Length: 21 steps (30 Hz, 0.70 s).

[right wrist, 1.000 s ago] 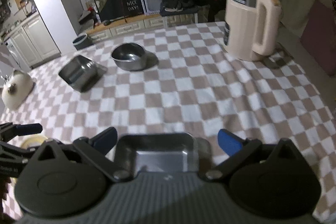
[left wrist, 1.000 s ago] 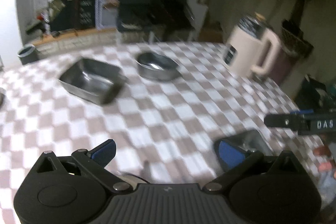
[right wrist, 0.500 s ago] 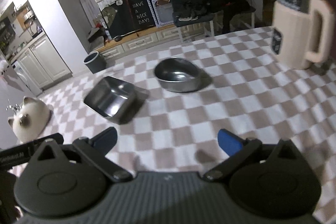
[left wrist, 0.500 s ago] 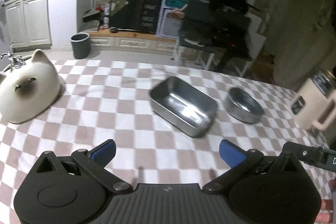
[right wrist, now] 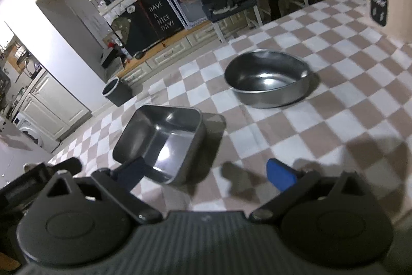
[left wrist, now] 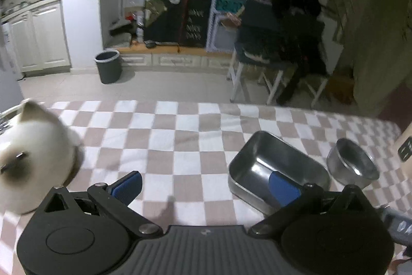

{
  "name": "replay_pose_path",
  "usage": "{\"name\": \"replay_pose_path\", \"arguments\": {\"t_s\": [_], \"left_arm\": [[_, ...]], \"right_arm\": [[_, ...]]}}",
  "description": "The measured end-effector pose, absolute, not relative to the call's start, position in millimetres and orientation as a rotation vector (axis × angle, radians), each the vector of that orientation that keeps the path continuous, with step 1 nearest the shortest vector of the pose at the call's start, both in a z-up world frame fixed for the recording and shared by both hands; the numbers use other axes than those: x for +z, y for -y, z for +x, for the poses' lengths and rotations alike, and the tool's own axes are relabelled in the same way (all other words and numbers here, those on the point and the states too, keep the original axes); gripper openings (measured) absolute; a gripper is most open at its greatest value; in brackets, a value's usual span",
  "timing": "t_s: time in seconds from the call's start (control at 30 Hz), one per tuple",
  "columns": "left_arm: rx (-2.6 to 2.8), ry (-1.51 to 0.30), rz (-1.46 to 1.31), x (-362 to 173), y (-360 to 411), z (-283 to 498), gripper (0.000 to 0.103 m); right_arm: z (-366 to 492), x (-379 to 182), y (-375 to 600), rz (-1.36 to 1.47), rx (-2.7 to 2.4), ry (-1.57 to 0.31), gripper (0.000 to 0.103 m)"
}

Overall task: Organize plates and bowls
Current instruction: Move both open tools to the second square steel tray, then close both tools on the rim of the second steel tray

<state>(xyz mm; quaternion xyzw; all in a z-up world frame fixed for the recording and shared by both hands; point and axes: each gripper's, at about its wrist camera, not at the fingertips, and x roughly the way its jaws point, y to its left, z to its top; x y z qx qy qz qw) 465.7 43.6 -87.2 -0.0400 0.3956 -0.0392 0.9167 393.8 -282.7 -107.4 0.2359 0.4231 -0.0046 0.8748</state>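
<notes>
Evidently both tools have swung off the small tray we had under the right gripper [right wrist: 206, 173] a second ago, and that tray is now out of view. We find the left gripper [left wrist: 206, 184] and the right one alike spread wide and empty above the checked tablecloth [left wrist: 180, 135], with the rectangular steel tray [right wrist: 164, 141] lying toward the cloth's far edge and the round steel bowl [right wrist: 267, 81] near it, apart. We judge the pair are turning to these two pieces next; a cat-shaped ornament [left wrist: 31, 159] occupies the left edge.
</notes>
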Motion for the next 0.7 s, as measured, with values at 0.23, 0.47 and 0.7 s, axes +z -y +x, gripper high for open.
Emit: {"name": "replay_pose_path", "arguments": {"t_s": [0.23, 0.47, 0.7], "left_arm": [[-0.077, -0.848, 0.074, -111.4, -18.3, 504.3, 0.103], [-0.096, -0.895, 0.054, -130.1, -27.8, 497.3, 0.101], [-0.165, -0.966, -0.057, -130.7, -36.7, 474.9, 0.061]], "right_arm": [[418.6, -128.3, 266.2, 0.380, -0.001, -0.942, 0.078], [420.6, -136.4, 281.7, 0.357, 0.000, -0.925, 0.064], [412.5, -128.4, 278.7, 0.342, 0.091, -0.910, 0.016]]}}
